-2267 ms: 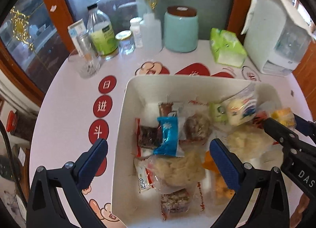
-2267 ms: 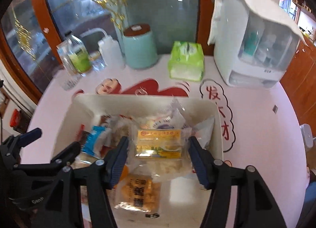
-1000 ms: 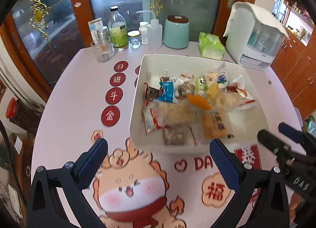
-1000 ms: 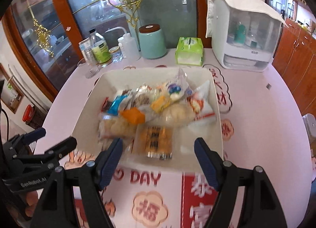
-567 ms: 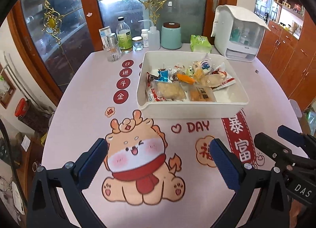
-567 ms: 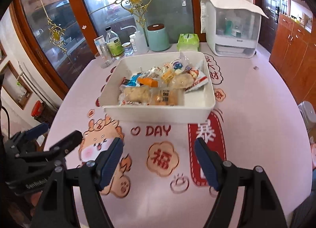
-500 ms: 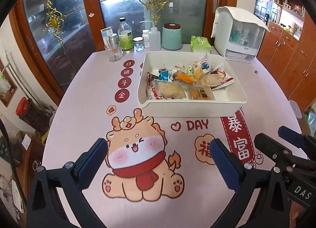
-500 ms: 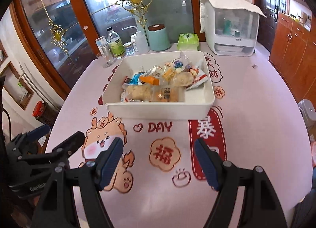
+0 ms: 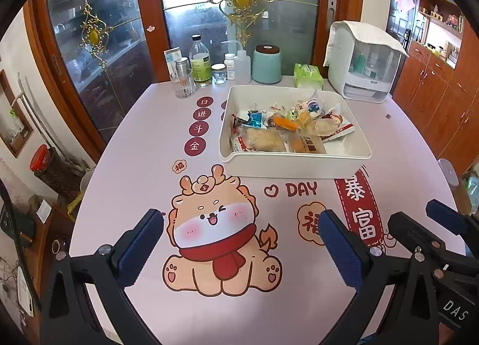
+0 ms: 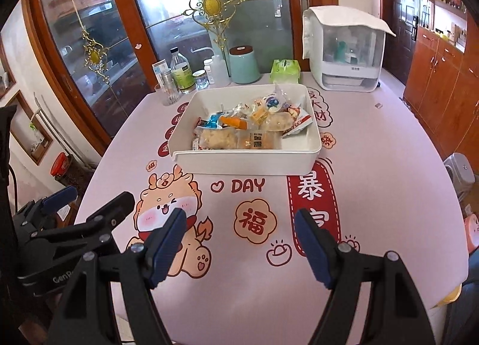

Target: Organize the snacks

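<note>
A pale tablecloth (image 9: 134,183) covers the table, printed with a cartoon dragon (image 9: 215,234) in a red scarf near the six o'clock edge. To its right sit a heart with the word DAY (image 10: 239,185) and a red banner (image 10: 312,195) of white characters. At about eleven o'clock stand a drinking glass (image 9: 183,85), a clear bottle (image 9: 200,62) with a green label, a small jar (image 9: 218,73) and a white squeeze bottle (image 9: 242,68). At twelve o'clock is a teal canister (image 9: 267,64) with a brown lid, a green tissue pack (image 9: 308,76) just beside it. At one o'clock stands a white cabinet box (image 9: 363,63) with a clear front. Glass doors (image 10: 251,16) with gold ornaments rise behind; wooden cupboards (image 10: 443,69) line the three o'clock side.
</note>
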The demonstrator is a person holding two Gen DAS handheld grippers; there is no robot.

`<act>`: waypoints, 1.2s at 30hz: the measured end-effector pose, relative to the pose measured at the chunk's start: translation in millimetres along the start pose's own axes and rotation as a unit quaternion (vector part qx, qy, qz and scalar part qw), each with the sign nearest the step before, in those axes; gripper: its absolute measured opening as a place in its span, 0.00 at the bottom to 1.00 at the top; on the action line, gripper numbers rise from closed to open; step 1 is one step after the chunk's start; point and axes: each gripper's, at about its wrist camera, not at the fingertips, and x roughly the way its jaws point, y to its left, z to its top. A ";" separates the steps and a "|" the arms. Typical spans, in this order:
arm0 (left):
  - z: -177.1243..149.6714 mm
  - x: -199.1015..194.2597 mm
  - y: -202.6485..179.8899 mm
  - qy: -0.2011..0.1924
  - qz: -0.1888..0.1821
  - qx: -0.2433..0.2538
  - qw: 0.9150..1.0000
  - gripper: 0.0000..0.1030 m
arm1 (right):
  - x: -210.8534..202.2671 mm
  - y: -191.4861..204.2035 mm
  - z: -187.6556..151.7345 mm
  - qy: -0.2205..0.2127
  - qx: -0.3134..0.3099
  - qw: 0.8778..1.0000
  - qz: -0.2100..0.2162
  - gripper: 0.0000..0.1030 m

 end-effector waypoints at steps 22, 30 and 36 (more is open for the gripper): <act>-3.6 9.0 8.3 0.020 -0.002 -0.007 1.000 1.00 | 11.1 0.7 -1.3 0.017 0.016 1.000 0.003 0.73; -6.4 12.0 10.1 0.026 -0.009 -0.006 1.000 1.00 | 12.8 1.5 -2.7 0.021 0.022 1.000 -0.001 0.73; -5.9 14.3 12.0 0.032 -0.012 -0.005 0.999 1.00 | 13.8 2.4 -3.9 0.024 0.024 0.999 -0.003 0.73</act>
